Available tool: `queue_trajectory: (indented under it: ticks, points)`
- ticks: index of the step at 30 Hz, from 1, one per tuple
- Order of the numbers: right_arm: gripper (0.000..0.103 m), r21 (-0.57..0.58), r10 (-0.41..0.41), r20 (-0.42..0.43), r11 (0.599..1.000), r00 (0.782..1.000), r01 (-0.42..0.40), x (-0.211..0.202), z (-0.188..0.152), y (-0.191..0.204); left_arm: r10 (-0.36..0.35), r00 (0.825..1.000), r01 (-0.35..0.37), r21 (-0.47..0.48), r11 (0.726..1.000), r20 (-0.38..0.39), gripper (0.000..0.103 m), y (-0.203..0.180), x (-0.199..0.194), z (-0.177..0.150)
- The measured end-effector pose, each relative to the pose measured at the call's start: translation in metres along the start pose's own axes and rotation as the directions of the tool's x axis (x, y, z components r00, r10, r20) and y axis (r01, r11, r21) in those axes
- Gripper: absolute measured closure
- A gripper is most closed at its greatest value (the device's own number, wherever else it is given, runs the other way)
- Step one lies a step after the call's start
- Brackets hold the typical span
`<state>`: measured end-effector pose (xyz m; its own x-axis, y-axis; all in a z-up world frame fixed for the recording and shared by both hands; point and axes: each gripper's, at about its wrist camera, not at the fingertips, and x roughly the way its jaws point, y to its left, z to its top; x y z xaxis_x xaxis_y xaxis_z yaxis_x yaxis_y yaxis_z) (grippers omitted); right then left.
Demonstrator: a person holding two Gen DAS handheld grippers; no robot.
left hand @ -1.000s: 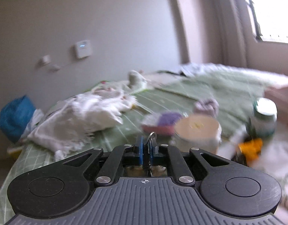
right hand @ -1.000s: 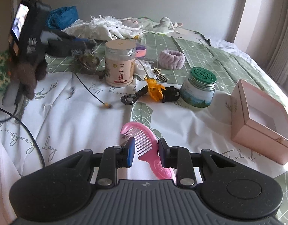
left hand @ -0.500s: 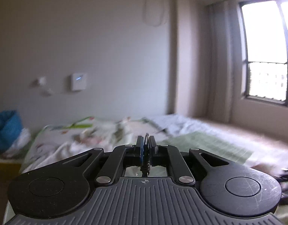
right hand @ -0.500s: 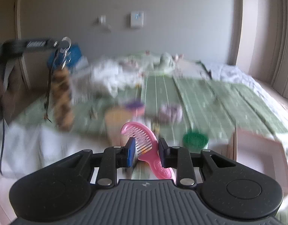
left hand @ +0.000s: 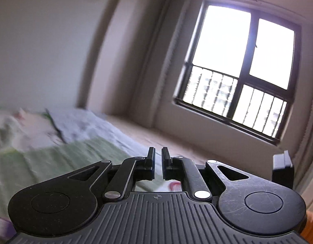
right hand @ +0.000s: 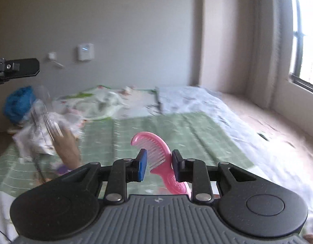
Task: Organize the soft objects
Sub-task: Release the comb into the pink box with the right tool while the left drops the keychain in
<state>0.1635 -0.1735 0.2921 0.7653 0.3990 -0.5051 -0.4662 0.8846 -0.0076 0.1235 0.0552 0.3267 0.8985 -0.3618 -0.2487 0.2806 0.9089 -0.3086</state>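
Observation:
My right gripper [right hand: 159,162] is shut on a pink comb [right hand: 156,148] and holds it up above the bed. My left gripper [left hand: 158,158] has its jaws a narrow gap apart with nothing between them; it points up toward the window. In the right wrist view the left gripper's tip [right hand: 18,69] shows at the left edge, and below it a blurred brown furry thing with a metal ring [right hand: 62,142] is in the air over the bed, apart from that gripper.
A green checked cover [right hand: 176,134] lies over the bed. A white cloth pile [right hand: 44,134] and a blue bag [right hand: 18,105] sit at the far left. A window [left hand: 238,75] is on the right wall. A dark device [left hand: 282,168] shows at the right.
My left gripper swung up and right, toward the window, and its jaws parted; the ring it held is out of them. The brown furry thing is falling. My right gripper tilted up with the comb.

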Motion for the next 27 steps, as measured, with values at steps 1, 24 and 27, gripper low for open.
queue_trajectory:
  ticks: [1, 24, 27]
  points:
    - [0.077, -0.004, -0.008, -0.017, 1.0, 1.0, 0.007, 0.009, -0.005, -0.01, -0.016, 1.0, 0.016, -0.026, 1.0, -0.018, 0.095, -0.002, 0.015, -0.007]
    - [0.064, 0.131, 0.143, -0.407, 0.987, 0.902, -0.097, 0.162, -0.115, 0.039, 0.068, 0.906, -0.138, -0.139, 0.981, -0.418, 0.093, 0.072, -0.085, -0.215]
    - [0.09, 0.027, 0.044, -0.463, 0.999, 0.885, -0.035, 0.168, -0.119, 0.058, 0.088, 0.906, -0.187, -0.206, 0.96, -0.413, 0.093, 0.091, -0.111, -0.233]
